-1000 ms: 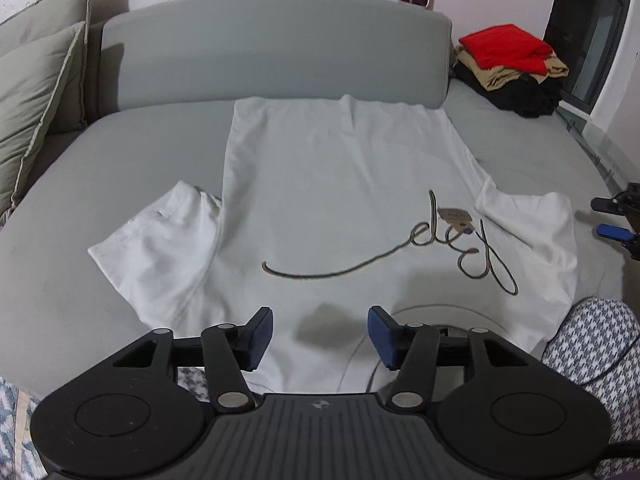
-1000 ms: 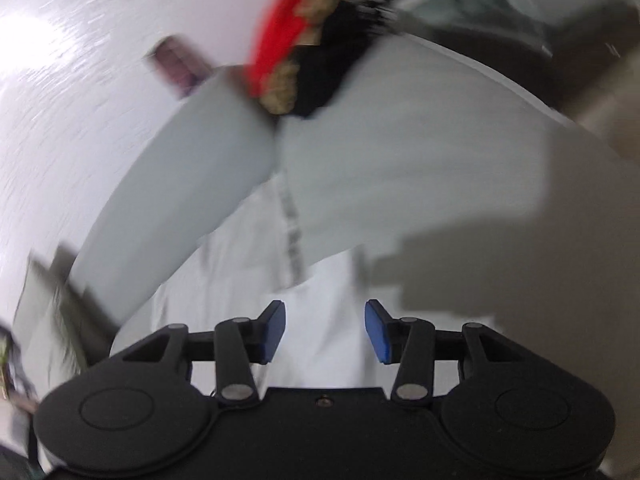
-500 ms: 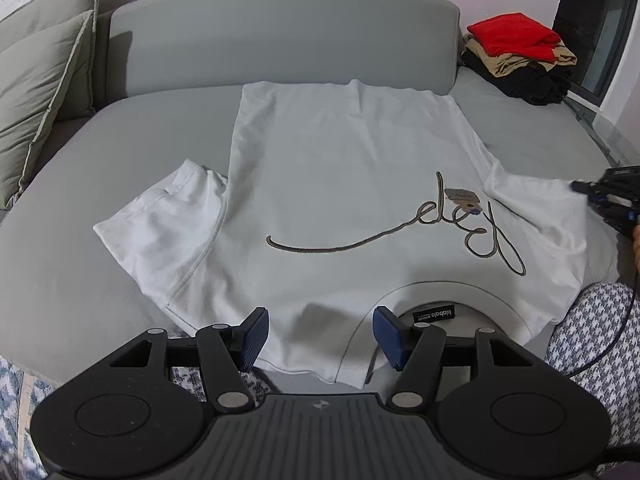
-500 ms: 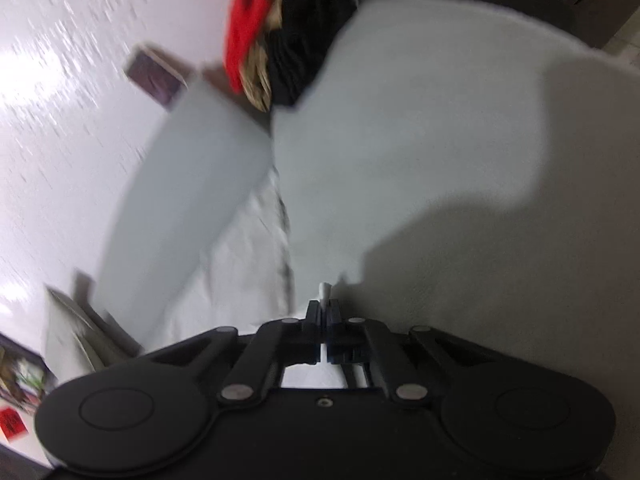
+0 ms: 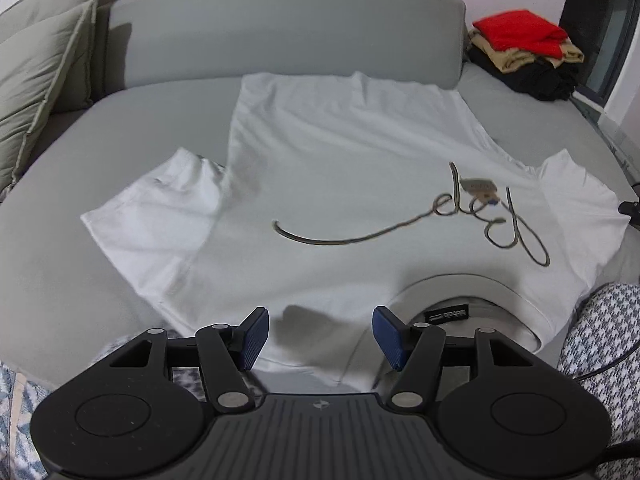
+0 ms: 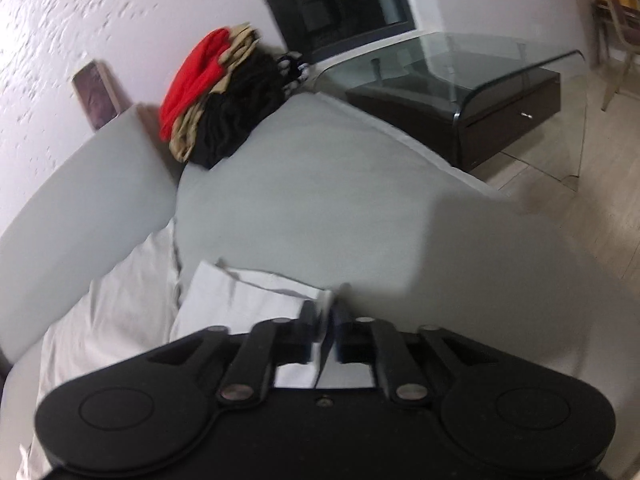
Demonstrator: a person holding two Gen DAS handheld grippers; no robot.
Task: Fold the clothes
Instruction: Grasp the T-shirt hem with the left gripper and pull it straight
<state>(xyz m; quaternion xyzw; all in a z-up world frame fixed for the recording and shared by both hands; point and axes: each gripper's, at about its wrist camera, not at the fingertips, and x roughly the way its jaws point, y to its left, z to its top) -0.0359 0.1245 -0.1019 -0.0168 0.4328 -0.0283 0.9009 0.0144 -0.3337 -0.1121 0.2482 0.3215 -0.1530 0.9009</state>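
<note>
A white T-shirt (image 5: 344, 176) with a dark script print lies spread flat on the grey sofa seat (image 5: 72, 272), collar toward me. My left gripper (image 5: 320, 334) is open and empty, just above the shirt's near shoulder edge beside the collar. My right gripper (image 6: 325, 320) is shut on the edge of the shirt's right sleeve (image 6: 248, 292); white cloth shows pinched between its pads. The tip of the right gripper shows at the far right edge of the left wrist view (image 5: 629, 209), at that sleeve.
A stack of folded red, tan and black clothes (image 5: 524, 56) sits at the sofa's far right corner, also in the right wrist view (image 6: 216, 92). Cushions (image 5: 36, 80) stand at the left. A glass table (image 6: 460, 68) is beside the sofa. Patterned fabric (image 5: 604, 332) lies near right.
My right gripper went from open to shut on the sleeve edge and swung its view rightward. My left gripper stayed open and drifted slightly back over the collar side.
</note>
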